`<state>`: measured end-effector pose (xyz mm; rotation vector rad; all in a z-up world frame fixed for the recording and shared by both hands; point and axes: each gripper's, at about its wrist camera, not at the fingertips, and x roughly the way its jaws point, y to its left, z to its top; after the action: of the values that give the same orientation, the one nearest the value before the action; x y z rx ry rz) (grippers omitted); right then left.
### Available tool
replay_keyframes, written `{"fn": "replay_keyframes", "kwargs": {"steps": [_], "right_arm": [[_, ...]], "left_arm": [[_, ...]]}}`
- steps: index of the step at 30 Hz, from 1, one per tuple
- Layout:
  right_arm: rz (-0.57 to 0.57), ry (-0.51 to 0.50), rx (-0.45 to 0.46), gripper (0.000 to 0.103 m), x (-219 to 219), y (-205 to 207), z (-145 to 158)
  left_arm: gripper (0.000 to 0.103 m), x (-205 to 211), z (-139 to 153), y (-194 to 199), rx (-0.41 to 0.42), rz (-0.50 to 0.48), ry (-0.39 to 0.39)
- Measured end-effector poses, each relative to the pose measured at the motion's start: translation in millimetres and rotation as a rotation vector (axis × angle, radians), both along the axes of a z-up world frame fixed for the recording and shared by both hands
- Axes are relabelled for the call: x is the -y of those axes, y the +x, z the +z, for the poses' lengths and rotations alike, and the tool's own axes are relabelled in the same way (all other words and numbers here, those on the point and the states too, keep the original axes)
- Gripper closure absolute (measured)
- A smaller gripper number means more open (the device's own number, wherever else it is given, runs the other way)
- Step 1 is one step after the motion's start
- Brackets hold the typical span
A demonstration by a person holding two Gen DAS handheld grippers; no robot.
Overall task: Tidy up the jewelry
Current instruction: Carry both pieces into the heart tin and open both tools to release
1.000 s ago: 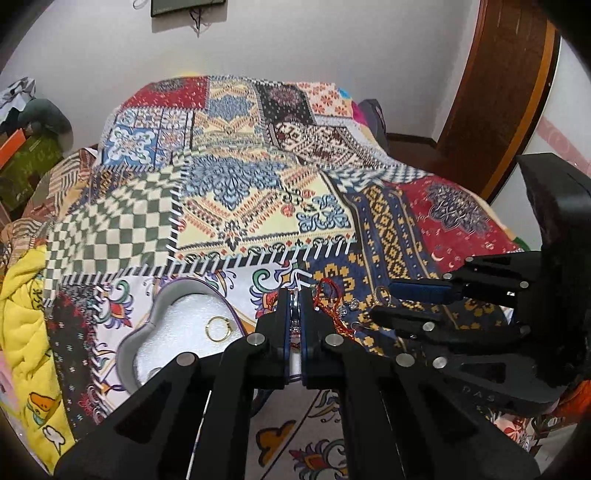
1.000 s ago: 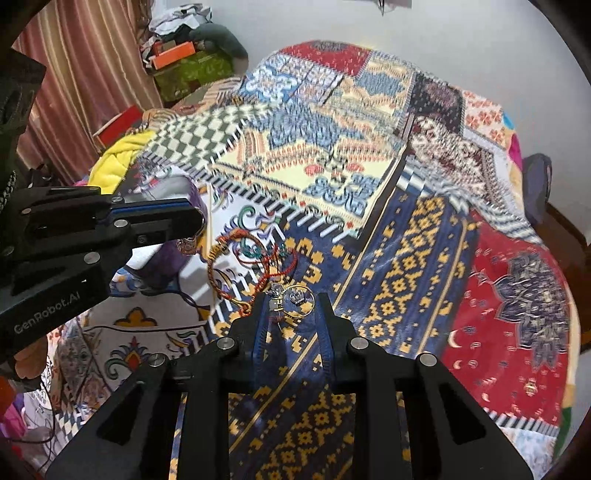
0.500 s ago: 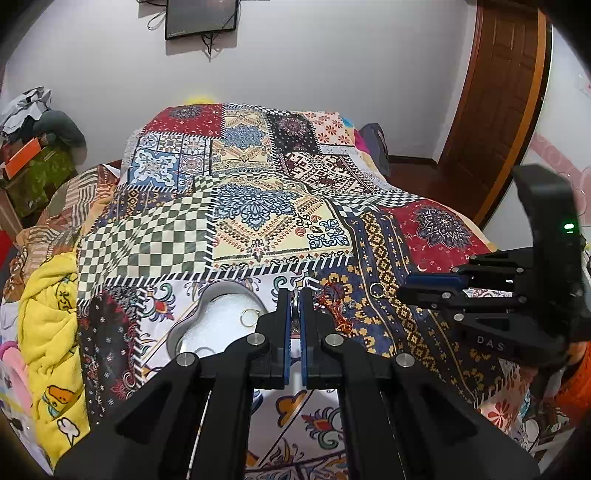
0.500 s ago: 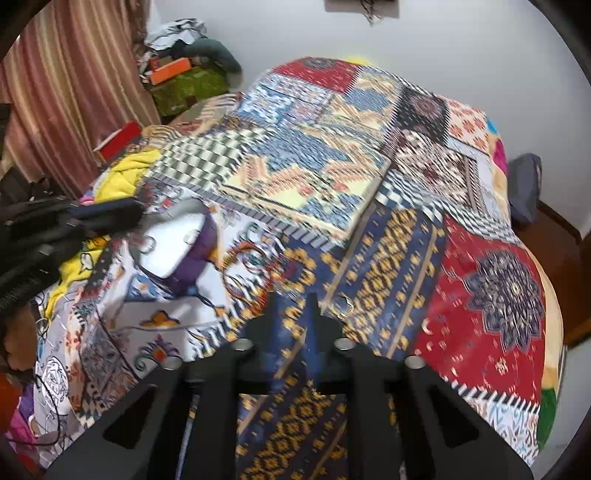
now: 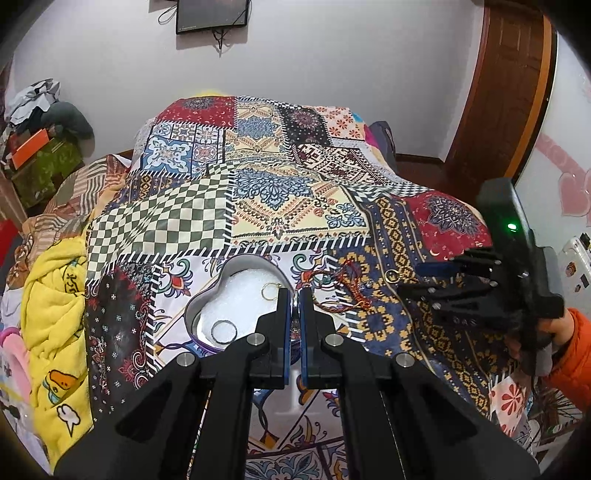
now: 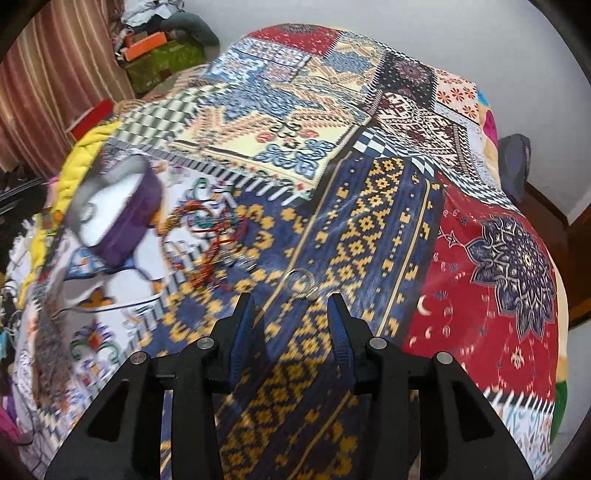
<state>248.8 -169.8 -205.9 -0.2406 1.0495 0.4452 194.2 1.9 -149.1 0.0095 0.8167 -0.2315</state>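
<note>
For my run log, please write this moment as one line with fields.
left gripper: shut, above tin | right gripper: open, empty | ring: on bedspread ahead of right gripper | tin: two rings inside | bracelets: on bedspread

walls white | TV (image 5: pixel 211 15) wall-mounted (cables dangling) | wooden door (image 5: pixel 511 88) | striped curtain (image 6: pixel 55 66)

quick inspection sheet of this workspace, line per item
surface: patchwork patterned bedspread, rumpled at the edges
job's things: heart-shaped metal tin with white lining holds a thin gold hoop and a silver ring; tangled red and orange cord bracelets and a silver hoop ring lie on the bedspread
clutter: yellow cartoon blanket at the bed's edge
grippers: left tool nearly closed, empty, over the tin's rim; right tool open, just short of the silver hoop ring
cables: cords hang below the wall-mounted screen
surroundings: brown wooden door, white wall
</note>
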Motion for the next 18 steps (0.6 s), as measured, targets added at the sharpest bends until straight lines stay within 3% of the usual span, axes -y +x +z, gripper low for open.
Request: {"fn": "replay_keyframes", "kwargs": {"steps": [4,7,18], "right_arm": [[-0.003,-0.024,-0.019,0.071,-1.8,11.1,-14.4],[0.006,-0.026,-0.010,0.090,-1.9,9.9,-13.3],[0.010,0.003,0.019,0.095,-2.7,-0.6,-2.0]], "left_arm": [[0.101,-4.3,-2.7,2.0,-0.003,0.007,-0.015],[0.101,-6.1,-3.3,2.4,-0.002,0.009,-0.022],[0.101,-8.1,11.6,-8.3,0.045,0.008,-0.026]]}}
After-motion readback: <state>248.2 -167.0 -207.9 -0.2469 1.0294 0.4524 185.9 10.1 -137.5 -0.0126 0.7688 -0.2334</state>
